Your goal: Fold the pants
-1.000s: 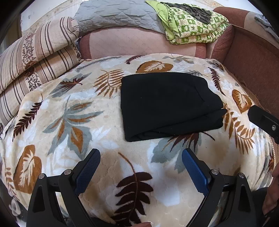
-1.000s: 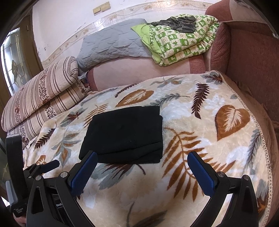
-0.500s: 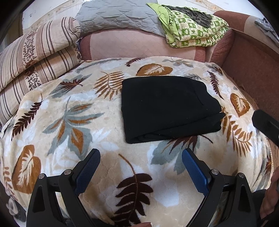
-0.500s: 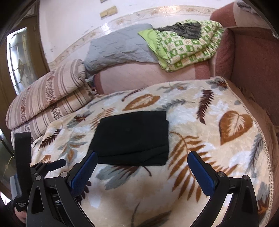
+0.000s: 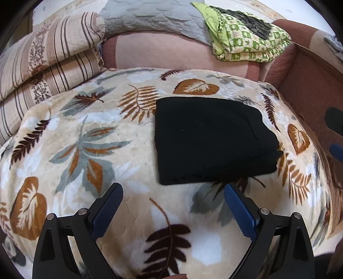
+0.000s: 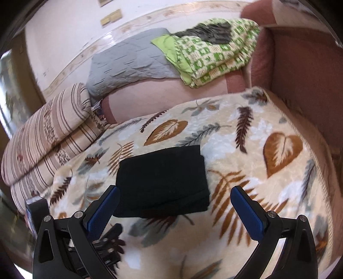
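The black pants (image 5: 212, 139) lie folded into a flat rectangle on the leaf-patterned blanket (image 5: 90, 150). My left gripper (image 5: 173, 206) hangs open just short of their near edge, nothing between its blue pads. In the right wrist view the same folded pants (image 6: 163, 180) sit ahead of my right gripper (image 6: 175, 206), which is open and empty as well. The other gripper's black body (image 6: 36, 212) shows at the lower left of the right wrist view, and a dark part of the right gripper (image 5: 334, 124) shows at the right edge of the left wrist view.
A striped folded quilt (image 5: 42, 64) is stacked at the left. A grey quilt (image 5: 154, 17) and a green patterned blanket (image 5: 246, 40) lie on the sofa back. The brown sofa arm (image 5: 310, 85) bounds the right side.
Both grippers have drawn back from the pants and tilted up. In the right wrist view the pants look smaller and farther off. Jaws stay open; the pants have not moved.
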`<state>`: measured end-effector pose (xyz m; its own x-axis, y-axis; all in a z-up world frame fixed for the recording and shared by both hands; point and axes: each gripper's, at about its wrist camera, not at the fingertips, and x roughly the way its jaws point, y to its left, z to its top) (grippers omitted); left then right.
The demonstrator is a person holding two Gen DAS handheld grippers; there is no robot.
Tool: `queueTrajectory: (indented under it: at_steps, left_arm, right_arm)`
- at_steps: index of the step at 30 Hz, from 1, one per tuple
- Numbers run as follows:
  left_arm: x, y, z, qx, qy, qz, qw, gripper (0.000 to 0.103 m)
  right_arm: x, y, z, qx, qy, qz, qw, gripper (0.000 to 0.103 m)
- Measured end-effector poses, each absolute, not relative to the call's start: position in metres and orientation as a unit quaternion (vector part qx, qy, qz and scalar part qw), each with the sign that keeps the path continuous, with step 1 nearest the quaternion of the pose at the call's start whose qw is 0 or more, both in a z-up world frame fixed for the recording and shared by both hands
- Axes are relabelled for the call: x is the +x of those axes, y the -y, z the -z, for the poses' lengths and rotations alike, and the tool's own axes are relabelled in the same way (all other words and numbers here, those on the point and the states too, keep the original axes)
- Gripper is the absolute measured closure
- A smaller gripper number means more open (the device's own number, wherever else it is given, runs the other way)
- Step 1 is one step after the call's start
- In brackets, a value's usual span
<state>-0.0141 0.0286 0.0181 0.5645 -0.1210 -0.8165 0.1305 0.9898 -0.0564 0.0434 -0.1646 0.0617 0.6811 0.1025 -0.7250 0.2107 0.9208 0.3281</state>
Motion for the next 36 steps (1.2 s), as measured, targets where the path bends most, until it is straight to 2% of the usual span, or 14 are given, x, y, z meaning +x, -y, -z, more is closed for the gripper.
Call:
queueTrajectory:
  at_steps: [4, 8, 27, 36]
  left_arm:
    - [0.001, -0.026, -0.012, 0.005, -0.475, 0.071, 0.877, 0.007]
    - [0.007, -0.028, -0.007, -0.008, -0.484, 0.076, 0.872, 0.007]
    - [0.005, -0.017, -0.001, -0.012, -0.483, 0.072, 0.872, 0.007]
    - [-0.01, 0.004, -0.002, 0.059, -0.445, 0.055, 0.892, 0.008]
  right_arm:
    - [0.041, 0.165, -0.057, 0.234, -0.382, 0.052, 0.893, 0.001]
    - [0.043, 0.155, -0.035, 0.217, -0.366, 0.041, 0.904, 0.001]
    - [0.057, 0.165, 0.007, 0.215, -0.415, 0.008, 0.884, 0.001]
    - [0.061, 0.162, -0.004, 0.212, -0.427, 0.008, 0.879, 0.001]
